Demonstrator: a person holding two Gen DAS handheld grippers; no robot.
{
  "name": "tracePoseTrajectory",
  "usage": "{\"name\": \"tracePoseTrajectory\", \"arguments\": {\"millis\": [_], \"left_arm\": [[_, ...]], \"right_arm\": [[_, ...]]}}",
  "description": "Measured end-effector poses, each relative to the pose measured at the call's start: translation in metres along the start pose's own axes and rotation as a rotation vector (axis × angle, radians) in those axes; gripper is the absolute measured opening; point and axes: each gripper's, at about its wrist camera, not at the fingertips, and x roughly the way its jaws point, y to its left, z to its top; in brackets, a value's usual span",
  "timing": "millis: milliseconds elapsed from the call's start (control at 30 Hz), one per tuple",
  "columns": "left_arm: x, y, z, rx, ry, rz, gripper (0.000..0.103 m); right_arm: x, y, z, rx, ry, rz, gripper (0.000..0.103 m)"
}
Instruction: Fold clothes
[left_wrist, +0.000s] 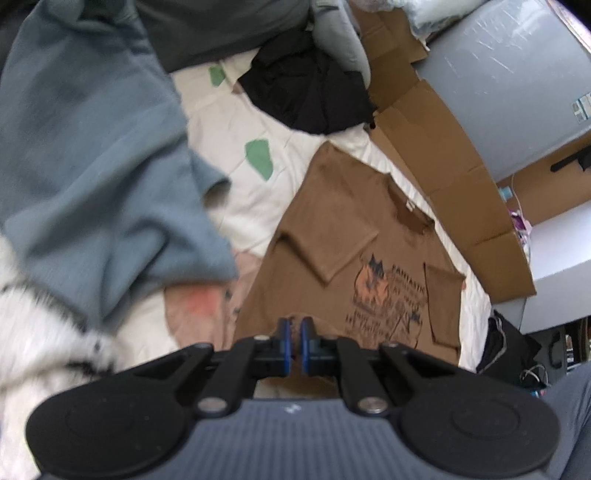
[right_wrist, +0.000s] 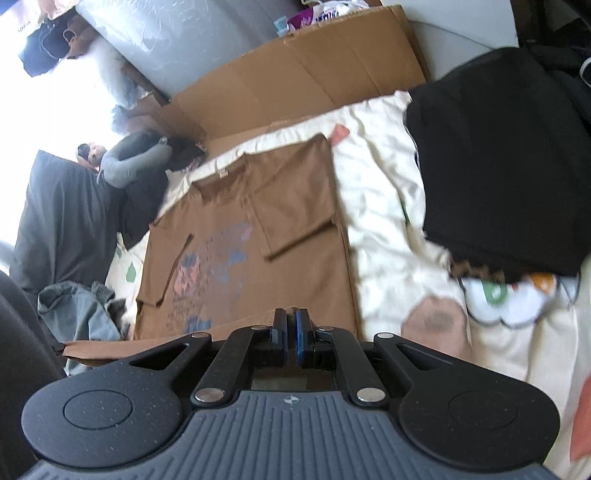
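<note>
A brown T-shirt (left_wrist: 343, 221) with a dark print lies face up on a cream sheet (left_wrist: 229, 122), both short sleeves folded in over the chest. In the left wrist view my left gripper (left_wrist: 295, 332) is shut at the shirt's bottom hem, and brown cloth shows between and under its blue pads. The right wrist view shows the same T-shirt (right_wrist: 295, 206) from the other side. My right gripper (right_wrist: 291, 325) is shut on the hem too. That edge is raised off the sheet (right_wrist: 384, 184) in a strip running left from the fingers.
A blue-grey garment (left_wrist: 92, 166) and a white fluffy item (left_wrist: 37, 332) lie left of the shirt. A black garment (left_wrist: 306, 92) sits beyond it. Flattened cardboard (left_wrist: 443, 177) runs along the collar side. A black folded pile (right_wrist: 498, 166) is at the right, with a crumpled grey garment (right_wrist: 74, 310) at the left.
</note>
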Motion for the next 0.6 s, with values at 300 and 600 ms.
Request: {"name": "tracePoseTrajectory", "arguments": {"millis": [300,600], "left_arm": [[0.045,-0.01,0.04,0.02,-0.028,0.014,0.006],[0.094,-0.018,0.078,0.019,-0.039,0.032,0.006]], "right_arm": [[0.043,0.0,0.036,-0.021,-0.022,-0.019,0.002],[0.096,-0.005,0.074,-0.054,0.002,-0.055,0.002]]}}
